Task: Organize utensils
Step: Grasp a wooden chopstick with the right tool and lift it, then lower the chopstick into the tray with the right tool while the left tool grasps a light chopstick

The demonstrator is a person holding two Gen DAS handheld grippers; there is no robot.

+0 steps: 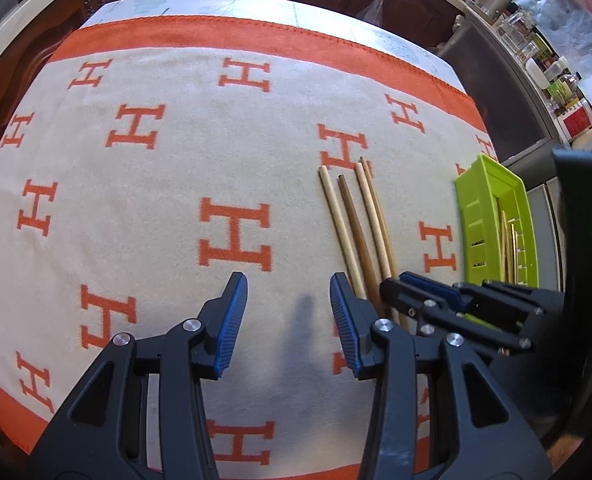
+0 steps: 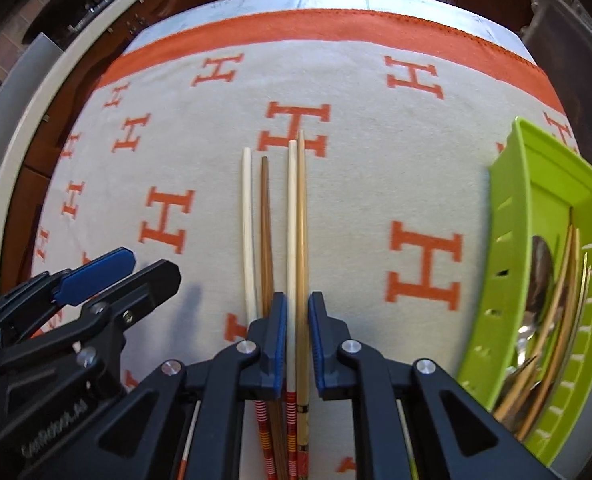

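Step in hand: picking chopsticks off the blanket (image 2: 356,184). The right gripper (image 2: 296,340) is closed on two chopsticks (image 2: 297,216) of the four lying side by side. The left gripper (image 1: 288,316) hangs half open, empty, just beside them. Next move, judged: lift and carry to the green basket (image 2: 508,216) on the right. Only the right wrist view shows the spoon (image 2: 538,276) in the basket.

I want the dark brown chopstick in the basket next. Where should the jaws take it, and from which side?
Probably mid-shaft on the dark brown chopstick, from straight above, jaws across its width. It lies flat on the cloth, and there small gaps separate it from the white chopstick and the pale pair.
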